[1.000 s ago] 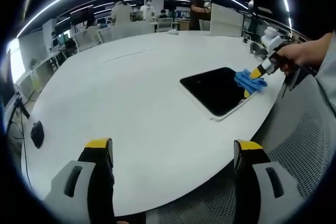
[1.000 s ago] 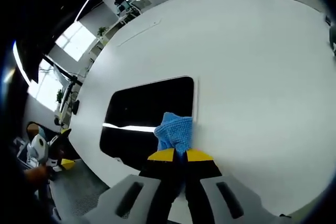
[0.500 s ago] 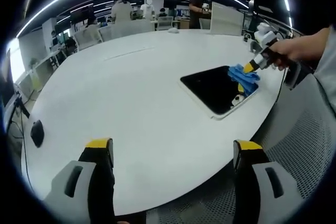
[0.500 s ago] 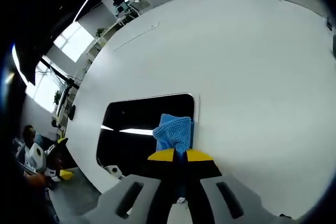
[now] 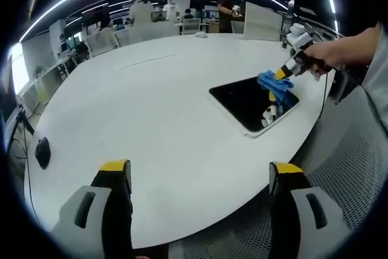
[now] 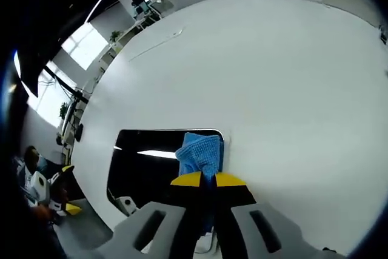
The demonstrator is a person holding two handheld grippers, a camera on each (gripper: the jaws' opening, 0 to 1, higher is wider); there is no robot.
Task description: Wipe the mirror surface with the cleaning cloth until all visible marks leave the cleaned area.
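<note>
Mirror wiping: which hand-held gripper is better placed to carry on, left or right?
Right. The right hand-held gripper is shut on the blue cloth, which lies at the mirror edge. The left hand-held gripper is open, holds nothing, and sits well away from the mirror.

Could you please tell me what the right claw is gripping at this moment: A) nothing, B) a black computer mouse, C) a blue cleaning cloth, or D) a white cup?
C: the right claw is shut on the blue cleaning cloth, pressed against the dark mirror.
</note>
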